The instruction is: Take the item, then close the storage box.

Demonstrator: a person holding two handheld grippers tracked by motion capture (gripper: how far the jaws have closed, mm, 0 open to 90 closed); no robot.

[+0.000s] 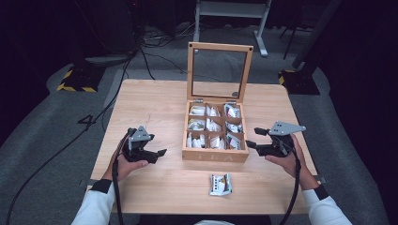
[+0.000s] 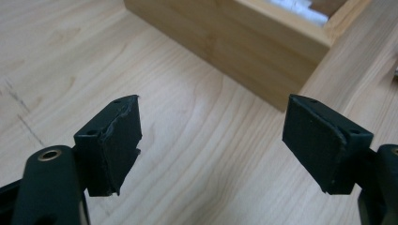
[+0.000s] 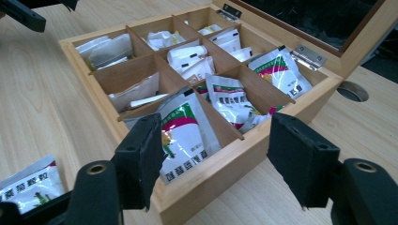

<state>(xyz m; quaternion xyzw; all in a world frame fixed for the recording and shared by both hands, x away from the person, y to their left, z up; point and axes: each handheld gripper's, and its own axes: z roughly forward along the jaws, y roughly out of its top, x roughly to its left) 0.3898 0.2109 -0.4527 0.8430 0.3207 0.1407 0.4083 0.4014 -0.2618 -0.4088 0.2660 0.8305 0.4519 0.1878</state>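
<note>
The tea box (image 1: 215, 154) is found on the bench (image 1: 155, 108) with its lid (image 1: 219, 71) raised and its compartments stocked with sachets. One sachet (image 1: 220, 184) is left lying on the bench just in front of the box, judged not yet stowed. The left claw (image 1: 158, 155) and right claw (image 1: 250, 140) are held released and empty on either side of the box.

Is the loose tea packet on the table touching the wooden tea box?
Apart. In the high view the tea packet lies in front of the tea box, with a plain strip of bare table between them.
</note>
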